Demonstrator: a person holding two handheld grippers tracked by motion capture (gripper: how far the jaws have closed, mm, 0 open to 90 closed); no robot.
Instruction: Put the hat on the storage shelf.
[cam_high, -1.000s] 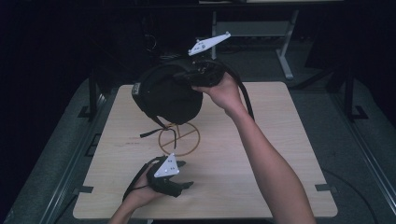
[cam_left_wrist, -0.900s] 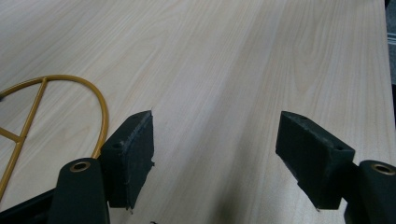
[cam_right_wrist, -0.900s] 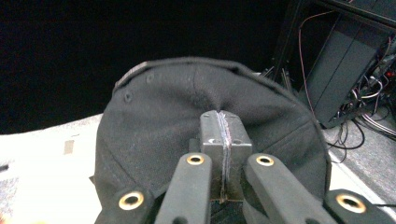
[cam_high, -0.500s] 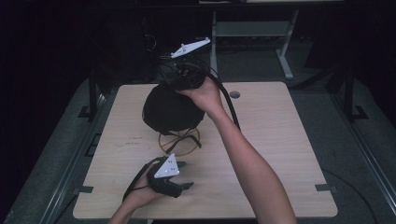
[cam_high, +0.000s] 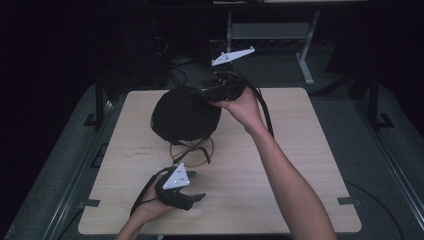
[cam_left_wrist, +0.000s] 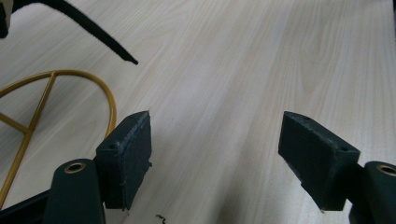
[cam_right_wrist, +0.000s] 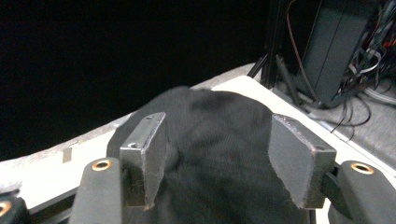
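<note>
The black hat (cam_high: 184, 115) sits on the gold stand (cam_high: 191, 150) directly under the right gripper (cam_high: 206, 93), whose jaws have just opened off it, while the left gripper (cam_high: 197, 198), open and empty, rests farther away.

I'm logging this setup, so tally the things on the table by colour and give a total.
Black: 1, the cap, sitting on top of the stand.
Gold: 1, the wire stand, its ring base on the table.
Total: 2.
</note>
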